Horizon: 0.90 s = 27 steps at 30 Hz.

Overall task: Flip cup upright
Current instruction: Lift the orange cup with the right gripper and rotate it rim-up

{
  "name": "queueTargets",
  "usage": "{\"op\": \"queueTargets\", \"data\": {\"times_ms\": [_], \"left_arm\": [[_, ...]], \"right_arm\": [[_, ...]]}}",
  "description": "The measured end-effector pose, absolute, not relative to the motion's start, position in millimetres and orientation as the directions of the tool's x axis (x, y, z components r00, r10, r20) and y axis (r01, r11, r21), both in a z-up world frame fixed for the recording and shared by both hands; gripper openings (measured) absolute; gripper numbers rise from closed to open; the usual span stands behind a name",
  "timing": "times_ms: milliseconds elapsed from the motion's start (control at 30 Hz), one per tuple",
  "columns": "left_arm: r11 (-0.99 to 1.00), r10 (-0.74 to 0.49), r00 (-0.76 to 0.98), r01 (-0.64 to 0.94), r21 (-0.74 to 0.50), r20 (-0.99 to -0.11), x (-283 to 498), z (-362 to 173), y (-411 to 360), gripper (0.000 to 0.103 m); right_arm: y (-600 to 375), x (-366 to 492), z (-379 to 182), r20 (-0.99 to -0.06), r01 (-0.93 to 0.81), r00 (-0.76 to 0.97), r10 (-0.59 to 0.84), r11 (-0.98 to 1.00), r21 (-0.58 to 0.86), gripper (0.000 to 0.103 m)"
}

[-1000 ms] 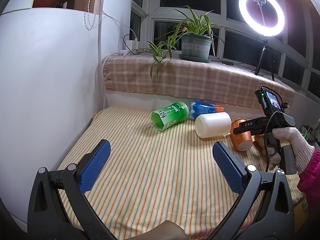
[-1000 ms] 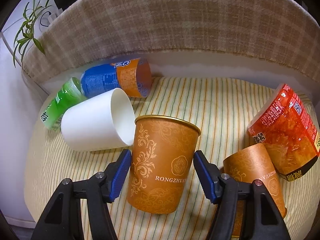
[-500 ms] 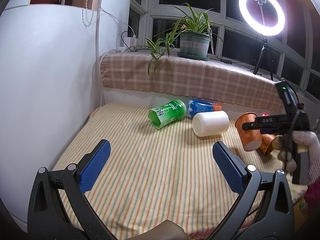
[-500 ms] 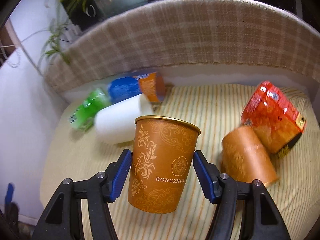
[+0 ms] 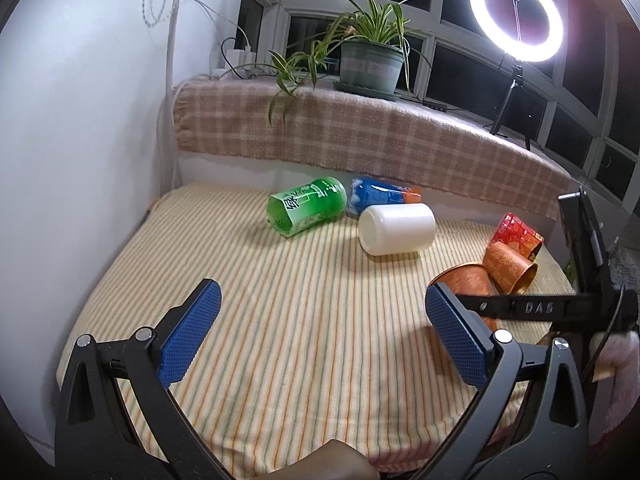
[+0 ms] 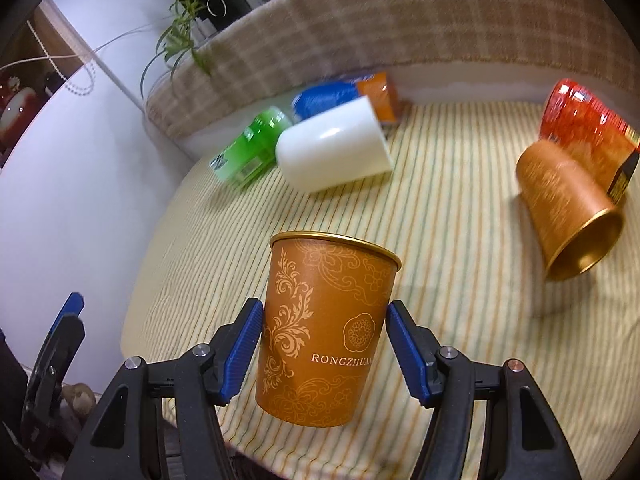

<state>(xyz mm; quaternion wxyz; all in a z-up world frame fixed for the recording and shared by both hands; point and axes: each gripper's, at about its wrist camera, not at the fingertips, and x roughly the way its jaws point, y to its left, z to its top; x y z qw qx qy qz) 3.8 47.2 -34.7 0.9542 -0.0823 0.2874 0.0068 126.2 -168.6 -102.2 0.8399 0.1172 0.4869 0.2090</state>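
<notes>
My right gripper [image 6: 325, 350] is shut on an orange paper cup [image 6: 326, 332] with gold patterns, rim up, held near the front of the striped cloth [image 6: 460, 240]; whether its base touches the cloth I cannot tell. The cup also shows in the left wrist view [image 5: 466, 282], partly behind my left gripper's right finger. My left gripper [image 5: 320, 332] is open and empty above the front of the cloth. A second orange cup [image 6: 568, 216] lies on its side at the right.
A white cup [image 5: 396, 229], a green cup [image 5: 308, 210], a blue-and-orange cup [image 5: 378, 196] and a red cup [image 5: 516, 234] all lie on their sides toward the back. A checked ledge [image 5: 360, 140] with a potted plant [image 5: 370, 66] runs behind. A white wall [image 5: 80, 140] stands at the left.
My right gripper has carried the orange cup away from the other cups toward the front of the cloth and kept it rim up. My left gripper stayed open.
</notes>
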Motion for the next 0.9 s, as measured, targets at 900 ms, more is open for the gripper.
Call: {"op": "queueTargets", "data": {"times_ms": [900], "left_arm": [[0.949,-0.255,0.718,0.057,-0.311,-0.648,42,-53,24,0.103]], "right_arm": [[-207,89,-98,-0.728,-0.178,0.554,0.404,0.912,0.370,0.077]]}}
